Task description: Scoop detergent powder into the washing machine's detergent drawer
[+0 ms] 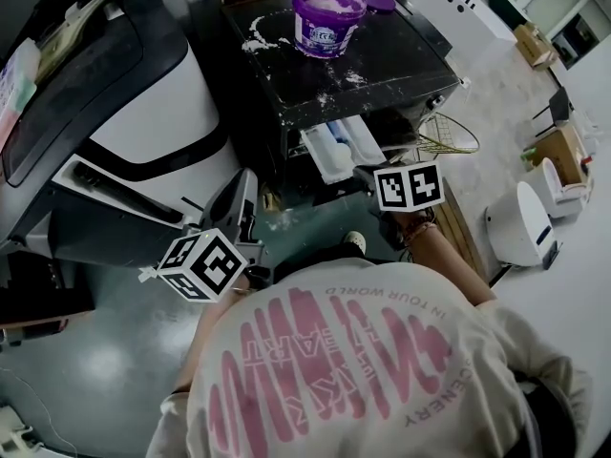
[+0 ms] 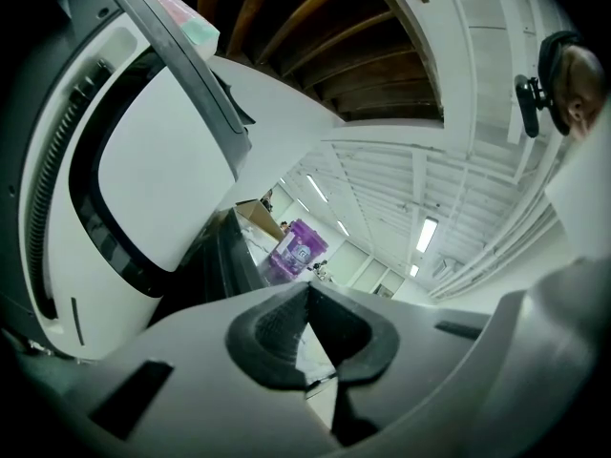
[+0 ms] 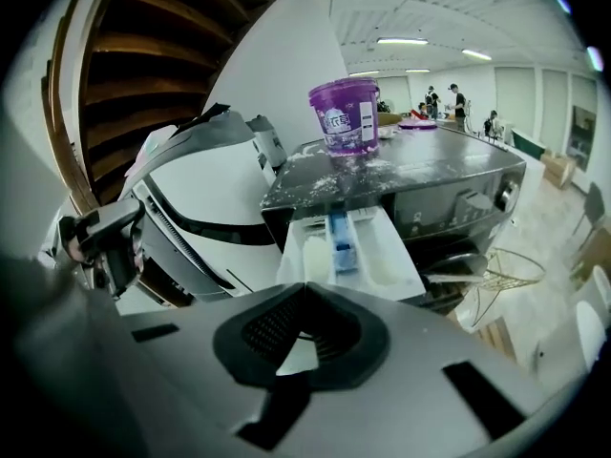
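Note:
A purple detergent tub stands open, full of white powder, on the dark top of the washing machine, which is dusted with spilled powder. The white detergent drawer is pulled out at the machine's front; in the right gripper view the drawer shows white powder and a blue insert. My right gripper hovers just in front of the drawer, shut and empty, with its jaws together. My left gripper hangs lower left, away from the drawer, also shut with nothing held. No scoop is visible.
A large white and black appliance fills the left side, close to my left gripper. The tub's purple lid lies behind the tub. A wire basket and a white device sit on the floor at right. People stand far off.

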